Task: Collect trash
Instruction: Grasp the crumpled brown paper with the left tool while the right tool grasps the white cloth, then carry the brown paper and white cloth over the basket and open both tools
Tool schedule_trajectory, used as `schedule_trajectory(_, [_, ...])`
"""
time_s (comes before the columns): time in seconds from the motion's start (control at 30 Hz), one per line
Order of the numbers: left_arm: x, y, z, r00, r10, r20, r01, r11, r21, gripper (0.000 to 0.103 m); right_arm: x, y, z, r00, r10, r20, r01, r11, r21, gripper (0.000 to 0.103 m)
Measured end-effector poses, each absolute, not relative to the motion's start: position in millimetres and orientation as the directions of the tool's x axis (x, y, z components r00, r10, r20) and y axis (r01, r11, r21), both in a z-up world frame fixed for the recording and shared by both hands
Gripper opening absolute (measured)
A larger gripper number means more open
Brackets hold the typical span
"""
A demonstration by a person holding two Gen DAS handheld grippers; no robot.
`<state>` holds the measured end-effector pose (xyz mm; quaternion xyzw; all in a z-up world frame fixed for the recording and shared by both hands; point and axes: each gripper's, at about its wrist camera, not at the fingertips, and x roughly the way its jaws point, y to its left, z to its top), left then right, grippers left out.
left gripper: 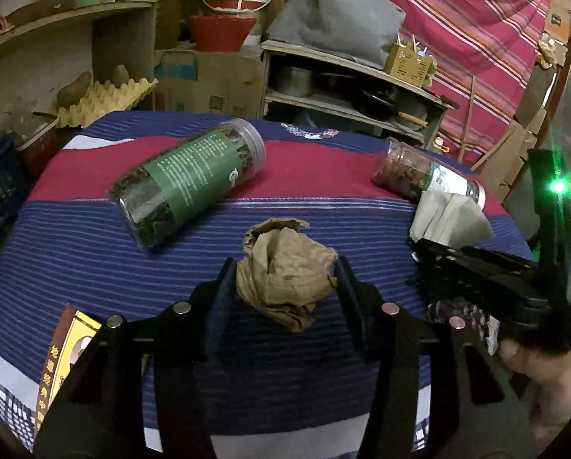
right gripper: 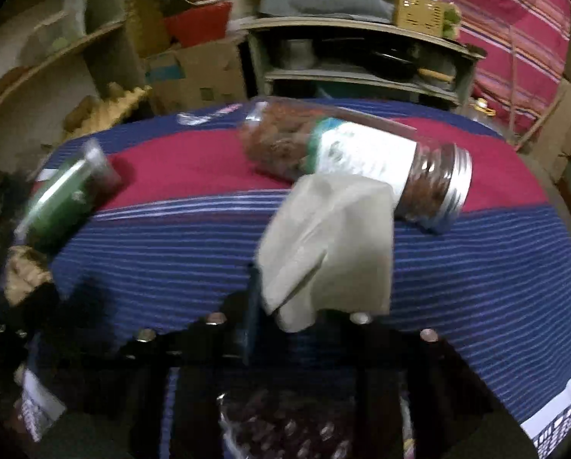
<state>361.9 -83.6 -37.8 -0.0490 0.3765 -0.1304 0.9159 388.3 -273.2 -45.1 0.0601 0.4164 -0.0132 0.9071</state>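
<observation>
The left gripper (left gripper: pixel 285 283) squeezes its fingers on the crumpled brown paper (left gripper: pixel 285 271) to lift it, while, at three o'clock, the right gripper (right gripper: pixel 304 306) pinches the grey paper (right gripper: pixel 331 244) beside the jar (right gripper: pixel 354 164).

The left gripper (left gripper: pixel 283 279) is matte black, with two flat, blade-like fingers (left gripper: pixel 222 290) set on broad angular arms. Four round silver studs (left gripper: pixel 182 308) dot the arms, two on each side. The right gripper (right gripper: pixel 308 306) has the same black build and the same silver studs (right gripper: pixel 215 318). On its body, a small green light (left gripper: pixel 558 186) glows brightly.
</observation>
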Motion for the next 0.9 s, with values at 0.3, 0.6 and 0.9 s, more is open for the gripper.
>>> schedule_trajectory(0.3, [340,-82,-1,0.727,-0.302,-0.616,0.223,0.953,-0.203,0.051,318,-291,28,0.781,0.053,-0.622,0.042,0.990,0.138,0.021])
schedule_trajectory(0.6, [276,-132,47,0.749,-0.417,-0.515,0.355,0.909,-0.219,0.051,204,-366,72,0.821,-0.281,-0.497,0.276,0.957,-0.085,0.021])
schedule_trajectory(0.9, [225,-243,66,0.669,-0.559,-0.490,0.535,0.820,-0.204,0.051,96,-485,94,0.763,-0.486,-0.427,0.530,0.848,-0.017,0.022])
